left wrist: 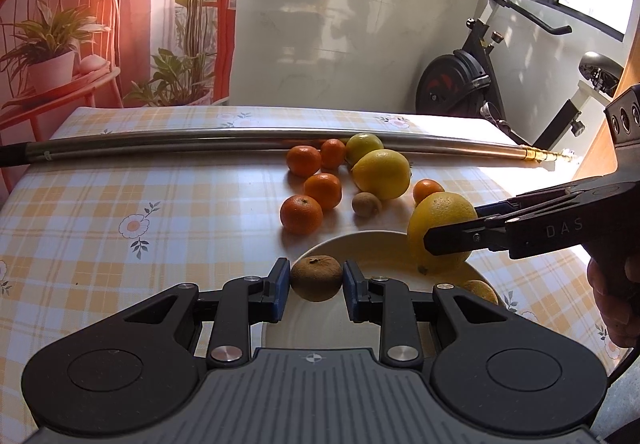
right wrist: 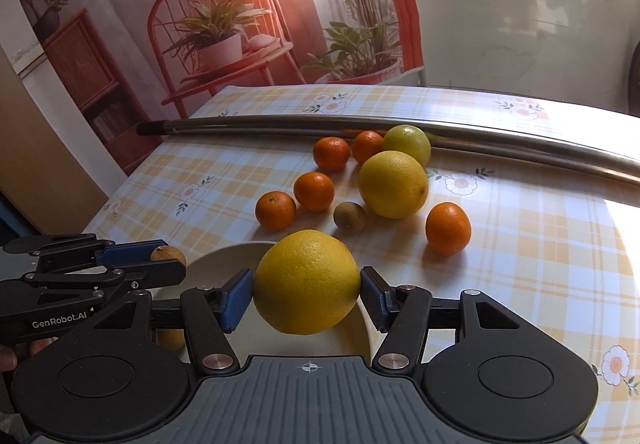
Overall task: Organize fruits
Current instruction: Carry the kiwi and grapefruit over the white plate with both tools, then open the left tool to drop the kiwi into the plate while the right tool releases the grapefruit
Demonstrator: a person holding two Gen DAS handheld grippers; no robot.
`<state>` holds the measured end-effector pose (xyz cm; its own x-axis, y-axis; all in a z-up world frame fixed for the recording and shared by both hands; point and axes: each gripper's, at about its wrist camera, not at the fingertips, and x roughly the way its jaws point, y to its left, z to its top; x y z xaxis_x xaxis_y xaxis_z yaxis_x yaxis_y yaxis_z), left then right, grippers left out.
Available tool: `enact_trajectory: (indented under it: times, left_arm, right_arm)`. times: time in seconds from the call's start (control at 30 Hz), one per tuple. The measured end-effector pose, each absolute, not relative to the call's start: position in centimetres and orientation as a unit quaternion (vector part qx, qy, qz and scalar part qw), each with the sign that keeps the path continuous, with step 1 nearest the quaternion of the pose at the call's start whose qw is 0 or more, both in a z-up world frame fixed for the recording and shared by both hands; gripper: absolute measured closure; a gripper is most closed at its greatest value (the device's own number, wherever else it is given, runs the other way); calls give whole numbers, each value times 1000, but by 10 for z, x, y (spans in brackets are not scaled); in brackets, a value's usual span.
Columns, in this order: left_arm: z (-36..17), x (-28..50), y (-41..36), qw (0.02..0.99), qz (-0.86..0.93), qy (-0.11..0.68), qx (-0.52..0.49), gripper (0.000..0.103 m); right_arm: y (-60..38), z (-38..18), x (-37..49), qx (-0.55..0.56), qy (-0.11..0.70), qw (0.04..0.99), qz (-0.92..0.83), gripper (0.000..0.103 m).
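My left gripper is shut on a brown kiwi just above the near rim of a cream plate. My right gripper is shut on a large yellow orange and holds it over the same plate. In the left wrist view the right gripper reaches in from the right with that orange. The right wrist view has the left gripper at the left with its kiwi. A yellow-orange fruit lies on the plate, partly hidden.
Beyond the plate, loose on the checked tablecloth, lie several tangerines, two yellow citrus and a small kiwi. A long metal pole crosses the table behind them. An exercise bike stands past the far right corner.
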<state>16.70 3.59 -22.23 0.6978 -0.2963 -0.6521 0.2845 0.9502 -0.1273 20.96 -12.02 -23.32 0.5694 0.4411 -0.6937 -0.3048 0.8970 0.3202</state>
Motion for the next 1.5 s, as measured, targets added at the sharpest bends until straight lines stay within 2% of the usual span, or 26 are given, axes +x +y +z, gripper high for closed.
enact_trajectory:
  times: [0.77,1.5]
  left_arm:
    - [-238,164,29,913,-151,378,20,73]
    - [-245,165,27,909,-143,391,31,73]
  right_arm:
    - [-111,-250,209,69,444,867,217,50]
    - [-144,-242,196,106,380,905,162,47]
